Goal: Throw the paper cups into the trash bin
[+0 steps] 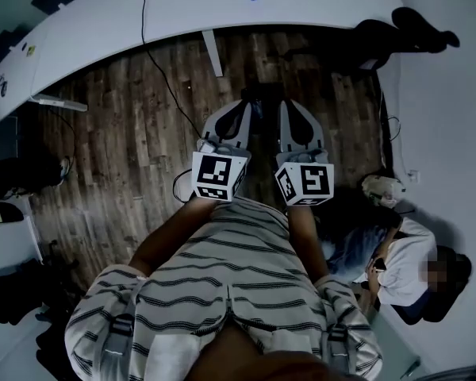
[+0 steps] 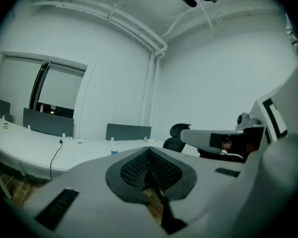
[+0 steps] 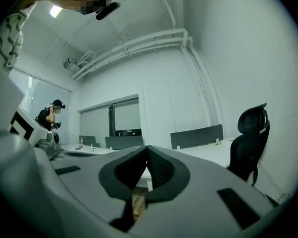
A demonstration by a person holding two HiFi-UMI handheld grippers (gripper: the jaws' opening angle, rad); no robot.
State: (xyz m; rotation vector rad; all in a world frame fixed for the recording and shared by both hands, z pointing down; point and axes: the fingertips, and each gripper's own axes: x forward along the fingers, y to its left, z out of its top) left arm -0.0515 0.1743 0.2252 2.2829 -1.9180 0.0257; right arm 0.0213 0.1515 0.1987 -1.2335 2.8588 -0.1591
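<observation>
Left claw (image 1: 243, 109) and right claw (image 1: 292, 109), two, both closed.

Left tongs (image 2: 149, 152) matt plastic w/ ribbed pads (image 2: 134, 170), floor (image 1: 127, 133) wood planks.

The left hand-held gripper (image 1: 239, 109) and right hand-held gripper (image 1: 292, 109) are pale grey with black mesh-textured pads (image 2: 134, 170) and black-and-white square marker patterns. The wood-plank floor (image 1: 119, 141) is streaky brown. The curved bench (image 1: 182, 6) is white. The person's shirt (image 1: 222, 284) is cream with thin dark stripes. The office chair (image 3: 251, 138) is black.
</observation>
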